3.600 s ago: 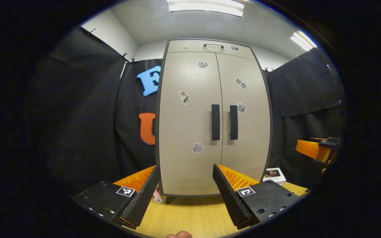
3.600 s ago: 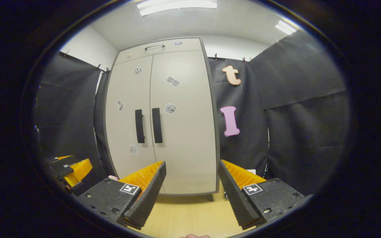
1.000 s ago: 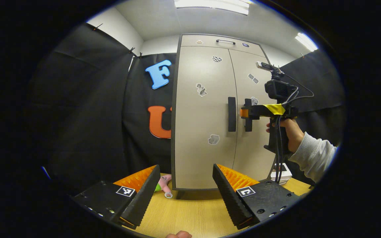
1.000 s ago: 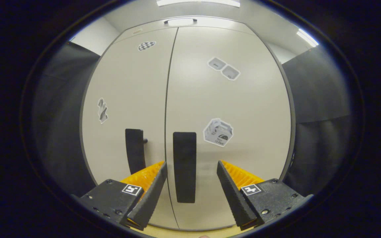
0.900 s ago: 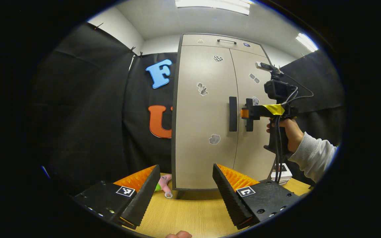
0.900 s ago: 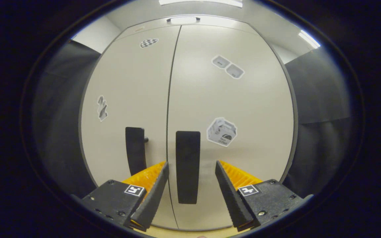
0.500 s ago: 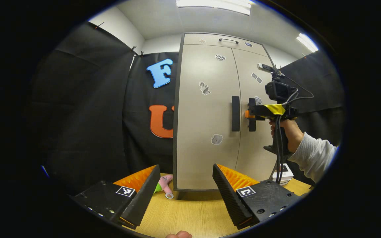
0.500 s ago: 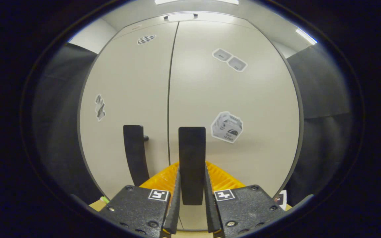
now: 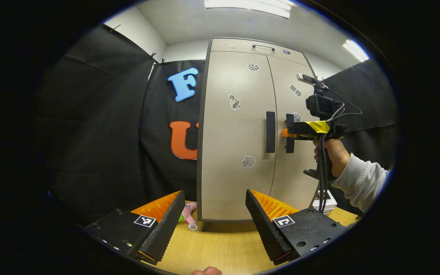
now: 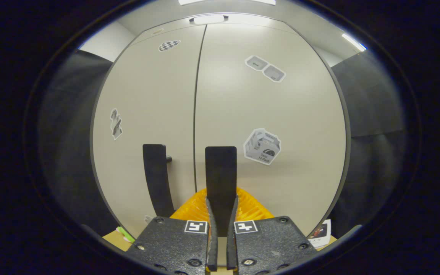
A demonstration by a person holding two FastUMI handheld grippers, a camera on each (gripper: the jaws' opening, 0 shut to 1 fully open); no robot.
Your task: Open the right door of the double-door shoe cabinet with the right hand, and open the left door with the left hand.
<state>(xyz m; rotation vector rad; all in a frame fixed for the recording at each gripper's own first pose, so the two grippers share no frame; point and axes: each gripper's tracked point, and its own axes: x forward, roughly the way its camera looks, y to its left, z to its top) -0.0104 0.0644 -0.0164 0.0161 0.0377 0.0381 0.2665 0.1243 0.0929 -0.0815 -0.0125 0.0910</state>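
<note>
Shoe cabinet (image 9: pixel 239 126) stands upright at the far edge of the wooden table (image 9: pixel 220 248), tall and beige, with both doors closed against each other. At the far left of the left gripper view, black cloth hangs as the booth wall. Low in that view the left gripper (image 9: pixel 212 225) hovers over the table with its fingers spread wide and nothing between them, well apart from the cabinet. Just past its left finger a small pink and green toy (image 9: pixel 188 214) lies on the table at the cabinet's left foot. The left door (image 9: pixel 235 152) carries a black vertical handle (image 9: pixel 270 131) near the centre seam. Right of the seam, the right door (image 10: pixel 273 114) has its own black handle (image 10: pixel 221 179), and the right gripper (image 10: pixel 220 217) is closed narrow on its lower part, both fingers pressing its sides. From the left gripper view, a hand (image 9: pixel 329 152) in a grey sleeve holds that gripper level at the handle. A small white box (image 9: pixel 325 198) sits on the table at the cabinet's right.
</note>
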